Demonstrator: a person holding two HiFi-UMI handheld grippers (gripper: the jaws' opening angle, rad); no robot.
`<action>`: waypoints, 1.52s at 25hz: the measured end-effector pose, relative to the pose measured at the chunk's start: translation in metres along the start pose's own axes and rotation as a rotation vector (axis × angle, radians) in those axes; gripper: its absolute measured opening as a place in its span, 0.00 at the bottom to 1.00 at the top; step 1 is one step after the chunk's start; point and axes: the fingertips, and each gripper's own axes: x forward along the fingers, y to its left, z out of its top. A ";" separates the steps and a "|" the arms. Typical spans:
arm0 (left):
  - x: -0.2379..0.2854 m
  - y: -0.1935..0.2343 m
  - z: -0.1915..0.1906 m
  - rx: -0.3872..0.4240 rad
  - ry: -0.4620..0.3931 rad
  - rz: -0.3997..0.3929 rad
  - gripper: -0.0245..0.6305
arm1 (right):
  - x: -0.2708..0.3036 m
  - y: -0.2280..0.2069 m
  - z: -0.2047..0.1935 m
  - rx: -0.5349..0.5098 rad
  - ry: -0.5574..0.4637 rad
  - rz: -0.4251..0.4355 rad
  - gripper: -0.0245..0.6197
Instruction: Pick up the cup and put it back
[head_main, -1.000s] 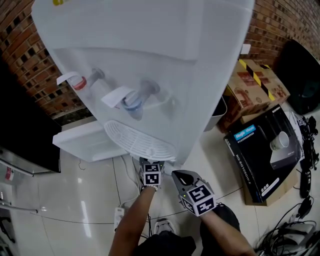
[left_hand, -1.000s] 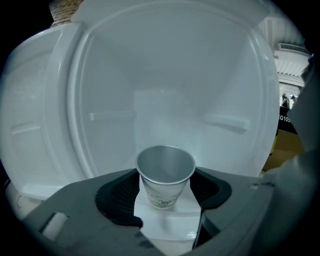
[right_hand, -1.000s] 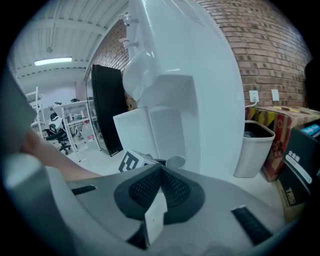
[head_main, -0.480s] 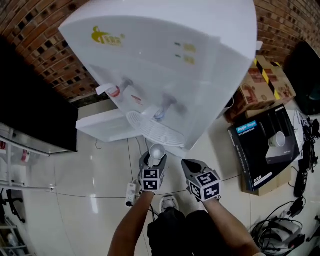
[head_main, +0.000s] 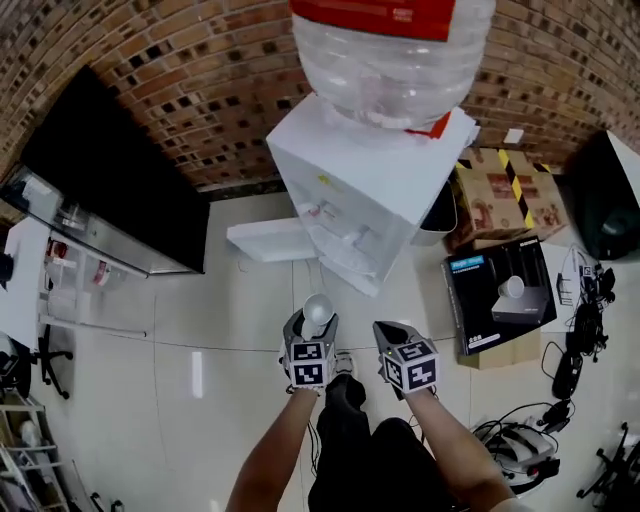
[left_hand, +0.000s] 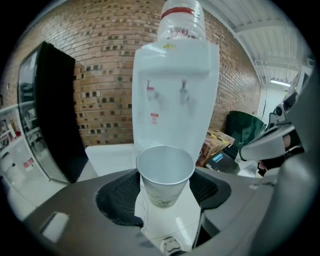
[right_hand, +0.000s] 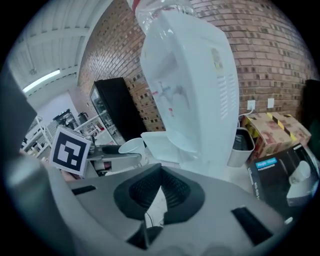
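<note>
Paper cup (left_hand: 165, 172): pinched upright in left claw (left_hand: 165, 186), right claw (right_hand: 159, 187) pressed together, empty; pick-up looks done, return to water dispenser (head_main: 365, 190) at 12 o'clock pending.

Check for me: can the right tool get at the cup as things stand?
Probably yes. The cup stands upright in the left tool, just beside the right tool, with nothing between them; the right jaws are together, though, and would need opening.
</note>
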 end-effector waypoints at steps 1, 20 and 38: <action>-0.022 -0.006 0.009 -0.015 -0.001 0.006 0.52 | -0.019 0.008 0.008 -0.008 0.004 0.001 0.05; -0.359 -0.094 0.075 -0.221 -0.055 0.080 0.52 | -0.279 0.140 0.034 -0.117 0.020 0.074 0.05; -0.484 -0.122 0.099 -0.153 -0.200 -0.051 0.52 | -0.399 0.252 0.039 -0.122 -0.159 0.003 0.05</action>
